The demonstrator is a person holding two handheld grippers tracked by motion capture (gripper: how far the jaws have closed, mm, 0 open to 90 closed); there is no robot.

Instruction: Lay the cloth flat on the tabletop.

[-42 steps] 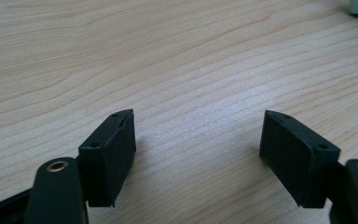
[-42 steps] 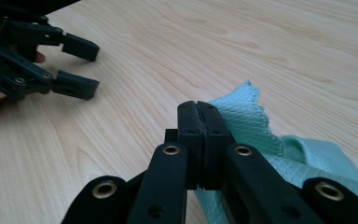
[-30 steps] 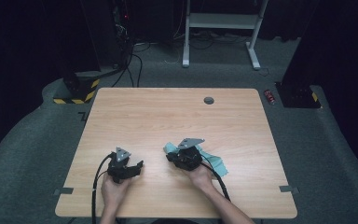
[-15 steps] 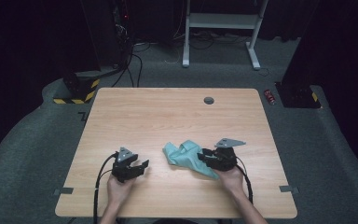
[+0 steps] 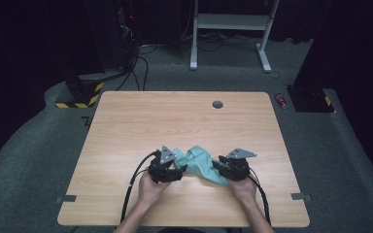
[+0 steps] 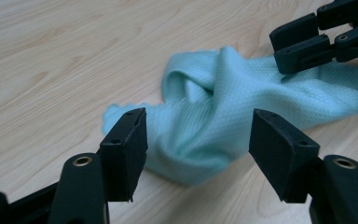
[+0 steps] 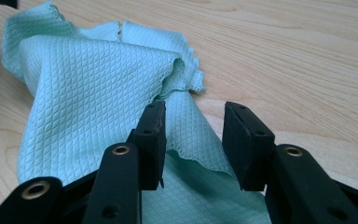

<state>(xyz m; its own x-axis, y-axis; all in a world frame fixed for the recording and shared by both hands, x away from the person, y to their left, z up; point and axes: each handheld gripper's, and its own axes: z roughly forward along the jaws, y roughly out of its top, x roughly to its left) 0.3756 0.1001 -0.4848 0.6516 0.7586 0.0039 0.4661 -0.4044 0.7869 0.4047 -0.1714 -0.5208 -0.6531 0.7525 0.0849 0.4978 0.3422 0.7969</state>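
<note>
a: from my remote station, where does the cloth [image 5: 201, 162] lie?

b: in the high view i see the mint-green cloth bunched on the wooden desk [image 5: 175, 121], near the person's edge, between the left tool [image 5: 177, 173] and the right tool [image 5: 219, 167]. it rests on the desk surface, folded over itself into a ridge.

a: state of the left tool?

b: in the left gripper view the left tool [image 6: 196, 140] is spread; its jaws have just been opening a little wider. the near end of the cloth [image 6: 223, 112] lies on the desk just ahead of the gap, and neither pad presses on it.

a: and the right tool?

b: in the right gripper view the right tool [image 7: 193, 140] stands parted; its jaws have just been opening. a fold of the cloth [image 7: 88, 84] runs between and beneath the jaws, with fabric close against the left pad; i see no pinch on it. the waffle weave and a scalloped hem are plain here.

a: anything else on the desk?

b: a small round grommet [image 5: 217, 104] near the far edge, well apart from the cloth. the far tool also appears at the upper right of the left gripper view, its tips over the cloth's far end.
</note>
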